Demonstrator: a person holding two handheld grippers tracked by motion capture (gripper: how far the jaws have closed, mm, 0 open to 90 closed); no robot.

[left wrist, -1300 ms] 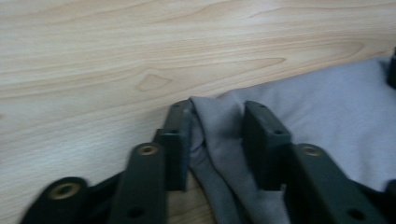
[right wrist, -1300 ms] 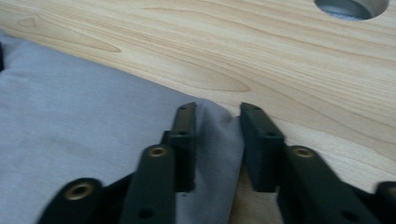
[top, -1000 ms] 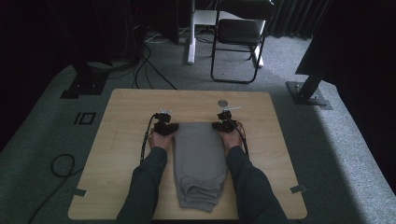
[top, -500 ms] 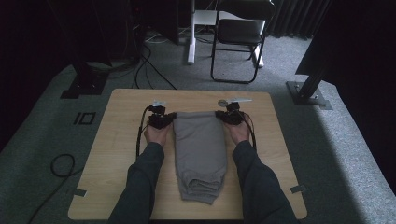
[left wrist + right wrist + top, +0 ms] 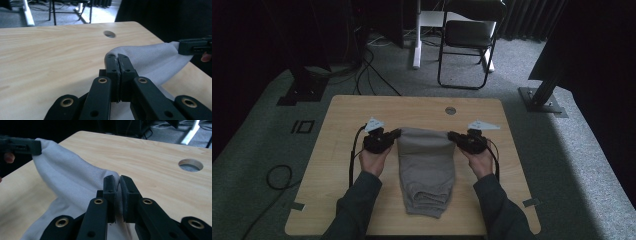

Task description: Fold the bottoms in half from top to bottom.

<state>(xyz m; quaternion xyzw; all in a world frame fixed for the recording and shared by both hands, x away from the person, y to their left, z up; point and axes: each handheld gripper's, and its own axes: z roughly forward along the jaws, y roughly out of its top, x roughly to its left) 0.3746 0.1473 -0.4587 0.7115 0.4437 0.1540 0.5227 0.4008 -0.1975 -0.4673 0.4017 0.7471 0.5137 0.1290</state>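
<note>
L gripper (image 5: 117,58): jaws together, clamped on a corner of the grey cloth (image 5: 426,165), fabric pinched flat between the pads. In the high view it sits at the cloth's far-left corner (image 5: 393,135), cable trailing back toward the person. R gripper (image 5: 117,180): same story, jaws clamped on the far-right corner (image 5: 455,136), a thin fold of cloth visible between the pads.

Cloth as landmark: it's a folded grey garment (looks like trousers or sweats, can't tell for sure), lying lengthwise mid-table, near end still resting on the table (image 5: 337,135) by the person's edge. Far edge is stretched taut between the 2 grippers and lifted off the wood; both gripper views show the fabric rising from the table to the other gripper. Beyond the cloth's far edge: a round hole (image 5: 450,110) in the tabletop, then bare wood. Past the table, a chair (image 5: 469,35) on the floor.

Step in hand, my read: far end gripped at both corners and raised, i.e. start of a fold or a pull/straighten.

Next move calls for: both hands moving together at the same height, keeping tension even so the edge stays straight. If folding, carry the far edge toward the near end and line it up before letting go. Risk: one corner slipping out, or the lower layers dragging along and bunching.
</note>
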